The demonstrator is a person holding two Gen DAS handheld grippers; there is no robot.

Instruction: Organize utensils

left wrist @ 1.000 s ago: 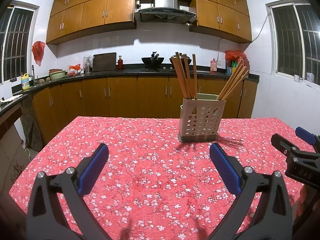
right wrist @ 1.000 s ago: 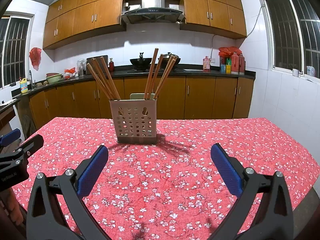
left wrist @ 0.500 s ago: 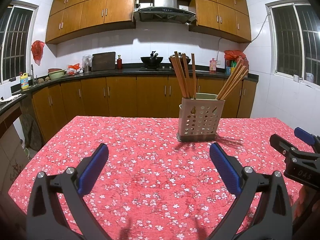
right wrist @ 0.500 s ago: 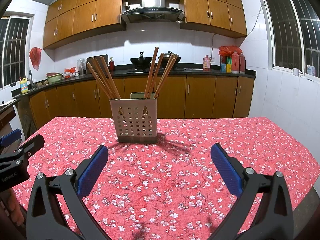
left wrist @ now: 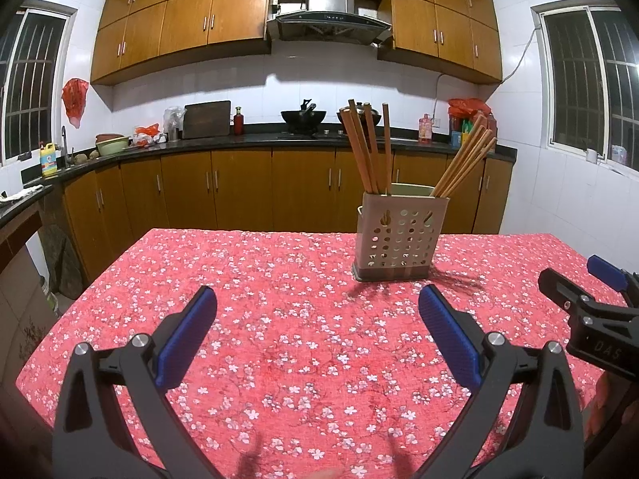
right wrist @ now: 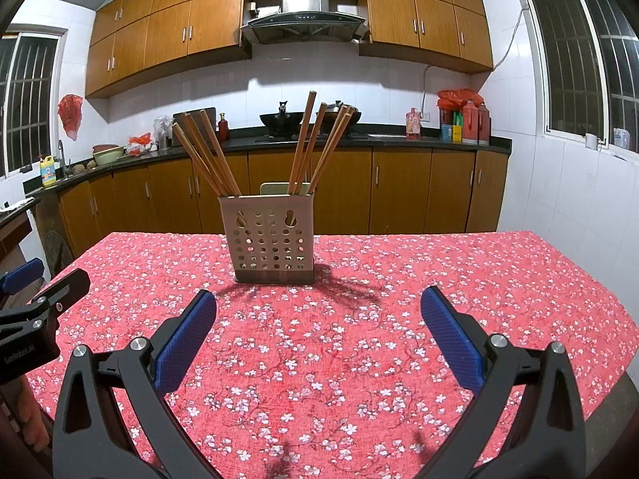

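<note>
Kitchen setting at night, with wooden wall cabinets (left wrist: 191, 24), a steel range hood (left wrist: 329, 4) and a dark countertop (left wrist: 255, 139) running along white tiled walls. In front stands a desk covered by a red cloth printed with small white blossoms (left wrist: 303, 319).

On the far half of that desk sits a beige perforated plastic utensil holder with a dark base (right wrist: 272, 235), upright. It holds two bunches of long wooden chopsticks. In the right wrist view, one bunch (right wrist: 205, 151) leans toward the left and the other bunch (right wrist: 319, 143) leans toward the right, tips fanning out above the rim. A pale green chair back (right wrist: 279, 188) shows just behind the holder.

The left gripper (left wrist: 317, 333) is held low over the near part of the desk, its two black fingers with blue ribbed pads (left wrist: 185, 337) spread wide apart and holding nothing. The holder stands ahead of it and a little to its right, well apart from the fingers.

The right gripper (right wrist: 319, 333) is likewise low over the near edge, its blue-padded fingers (right wrist: 451, 337) spread wide and holding nothing. The holder stands ahead of it, slightly to its left, well apart.

Each gripper appears at the edge of the other's view, side by side over the cloth.
</note>
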